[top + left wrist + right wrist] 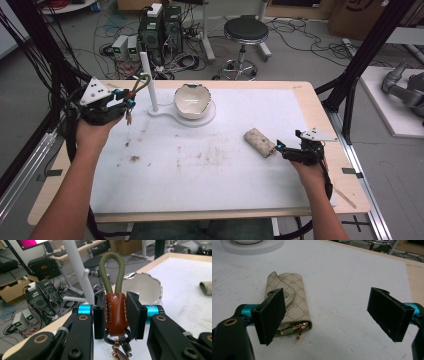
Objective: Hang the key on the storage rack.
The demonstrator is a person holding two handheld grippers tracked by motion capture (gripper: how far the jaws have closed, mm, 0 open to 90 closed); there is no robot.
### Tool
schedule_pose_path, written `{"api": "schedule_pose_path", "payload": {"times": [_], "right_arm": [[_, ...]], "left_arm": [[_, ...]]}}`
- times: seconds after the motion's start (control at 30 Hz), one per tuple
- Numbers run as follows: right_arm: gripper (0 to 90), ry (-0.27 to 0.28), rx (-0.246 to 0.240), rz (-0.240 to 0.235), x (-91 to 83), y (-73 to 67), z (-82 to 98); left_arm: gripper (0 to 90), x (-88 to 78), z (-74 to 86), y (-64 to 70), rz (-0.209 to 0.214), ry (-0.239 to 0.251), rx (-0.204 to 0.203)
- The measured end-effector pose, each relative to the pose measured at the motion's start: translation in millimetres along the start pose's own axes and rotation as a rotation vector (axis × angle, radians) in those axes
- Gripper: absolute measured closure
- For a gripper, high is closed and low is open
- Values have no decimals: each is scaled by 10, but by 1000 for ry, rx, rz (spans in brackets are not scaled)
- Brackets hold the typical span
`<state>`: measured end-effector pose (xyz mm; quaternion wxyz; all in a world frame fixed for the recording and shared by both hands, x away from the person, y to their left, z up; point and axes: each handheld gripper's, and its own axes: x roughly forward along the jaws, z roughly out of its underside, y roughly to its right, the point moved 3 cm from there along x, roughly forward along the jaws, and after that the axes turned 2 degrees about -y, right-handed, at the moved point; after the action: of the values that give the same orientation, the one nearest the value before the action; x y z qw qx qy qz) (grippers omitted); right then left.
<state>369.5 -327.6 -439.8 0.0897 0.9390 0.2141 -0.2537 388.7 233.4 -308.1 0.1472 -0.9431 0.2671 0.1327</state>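
Note:
My left gripper (115, 315) is shut on a keychain (115, 312): a brown leather tab with an olive cord loop above and a key ring and keys hanging below. In the high view the left gripper (127, 104) is held above the table's left edge, and the keychain's loop (141, 84) reaches toward the white upright post (148, 82). A beige patterned key pouch (259, 142) lies on the white mat at the right. My right gripper (332, 317) stands open, its left jaw over the key pouch (289, 302), the right jaw clear of it.
A white bowl (192, 100) with a wavy rim sits on the round end of the white stand base (210, 116) behind the post. The white mat (200, 165) carries brown stains at its middle. A stool (245, 31), cables and electronics stand on the floor behind the table.

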Motion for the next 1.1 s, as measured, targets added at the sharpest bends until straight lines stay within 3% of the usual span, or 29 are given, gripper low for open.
{"api": "schedule_pose_path", "payload": {"times": [0.2, 0.47, 1.1], "right_arm": [[154, -5, 5, 0, 0, 5, 5], [154, -5, 2, -3, 4, 1, 5], [154, -7, 2, -3, 1, -8, 5]], "left_arm": [[695, 74, -107, -78, -26, 0, 8], [695, 208, -89, -195, -70, -45, -6], [687, 462, 52, -292, -73, -141, -15]]}}
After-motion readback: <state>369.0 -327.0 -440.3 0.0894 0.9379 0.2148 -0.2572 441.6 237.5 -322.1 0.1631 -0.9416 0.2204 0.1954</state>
